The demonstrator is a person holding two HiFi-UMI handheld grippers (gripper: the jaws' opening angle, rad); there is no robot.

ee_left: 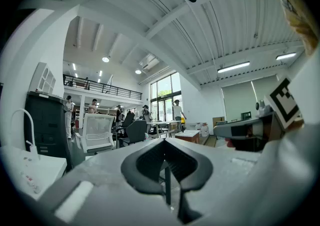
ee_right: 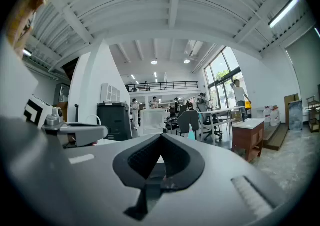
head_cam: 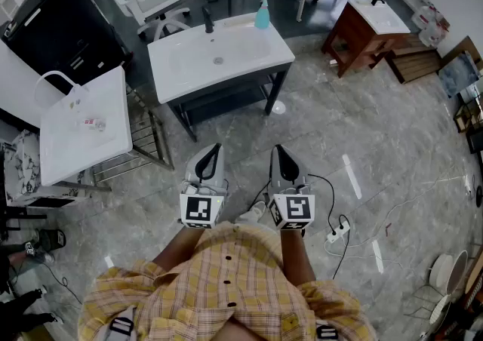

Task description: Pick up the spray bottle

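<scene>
A teal spray bottle (head_cam: 262, 13) is seen at twelve o'clock, on a white sink (head_cam: 281, 49) with a dark frame and a black faucet (head_cam: 207, 19). The left gripper (head_cam: 213, 152) and right gripper (head_cam: 279, 152) are coloured pale grey with black pads, and black-and-white square patterns are carried at their rear. A yellow plaid shirt (head_cam: 226, 287) is worn at six o'clock. The floor (head_cam: 362, 143) is veined grey. A reddish-brown cabinet (head_cam: 355, 34) is shown at one o'clock.

The spray bottle (head_cam: 262, 12) — pale teal, with a slim trigger top — stands upright at the back right corner of the white washbasin (head_cam: 249, 56).
</scene>
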